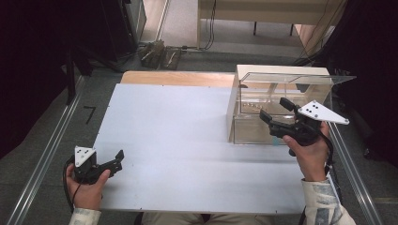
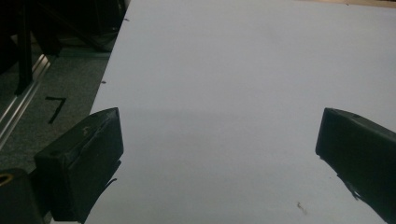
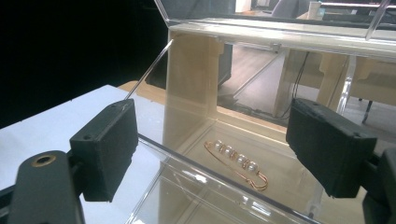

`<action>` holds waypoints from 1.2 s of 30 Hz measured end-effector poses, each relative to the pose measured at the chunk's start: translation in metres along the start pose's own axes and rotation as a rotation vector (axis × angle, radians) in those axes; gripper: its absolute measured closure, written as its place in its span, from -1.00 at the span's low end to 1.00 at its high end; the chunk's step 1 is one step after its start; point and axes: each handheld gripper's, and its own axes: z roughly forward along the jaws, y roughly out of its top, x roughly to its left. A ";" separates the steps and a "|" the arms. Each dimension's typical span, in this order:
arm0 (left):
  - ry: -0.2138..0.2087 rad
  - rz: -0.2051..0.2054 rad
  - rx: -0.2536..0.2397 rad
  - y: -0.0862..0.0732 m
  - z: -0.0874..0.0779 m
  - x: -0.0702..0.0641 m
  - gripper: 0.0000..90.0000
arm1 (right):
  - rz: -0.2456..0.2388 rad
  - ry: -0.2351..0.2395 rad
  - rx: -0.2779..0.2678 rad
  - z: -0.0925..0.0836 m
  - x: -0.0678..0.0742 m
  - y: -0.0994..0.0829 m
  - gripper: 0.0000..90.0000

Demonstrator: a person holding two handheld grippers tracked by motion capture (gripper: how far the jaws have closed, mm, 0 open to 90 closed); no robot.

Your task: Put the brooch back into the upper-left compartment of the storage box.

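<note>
Copper-wire bracelet strung with pale pearl beads [image 3: 237, 163] lying on the floor of a clear acrylic box with cream wooden walls [image 1: 244, 101] (lid raised) at the white table's [image 1: 187, 150] right edge. Right gripper [image 1: 274, 112] hovers at the box, jaws wide, nothing between them. Left gripper [image 1: 115, 159], near the table's left front corner, likewise stands wide and empty.

My gripper [image 2: 219, 154] shows its 2 black jaws at the lower left and lower right of the frame, set wide apart with nothing between them. The white board [image 2: 233, 84] spreads behind them; grey floor [image 2: 70, 88] lies at left.
</note>
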 end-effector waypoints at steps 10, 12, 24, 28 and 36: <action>-0.004 0.000 -0.002 0.000 0.001 -0.001 -0.97 | -0.003 -0.012 -0.003 -0.011 0.002 -0.003 -0.65; -0.004 0.002 -0.002 0.001 0.001 -0.001 -0.97 | -0.001 -0.014 -0.004 -0.013 0.001 -0.004 -0.65; -0.004 0.000 -0.002 0.001 0.000 0.000 -0.97 | 0.003 -0.029 -0.010 -0.027 0.003 -0.012 -0.65; -0.005 0.001 -0.003 0.001 0.000 0.000 -0.97 | 0.008 -0.049 -0.031 -0.034 0.004 -0.016 -0.65; -0.006 0.000 -0.004 0.001 0.000 -0.001 -0.97 | 0.011 -0.058 -0.027 -0.042 0.004 -0.022 -0.65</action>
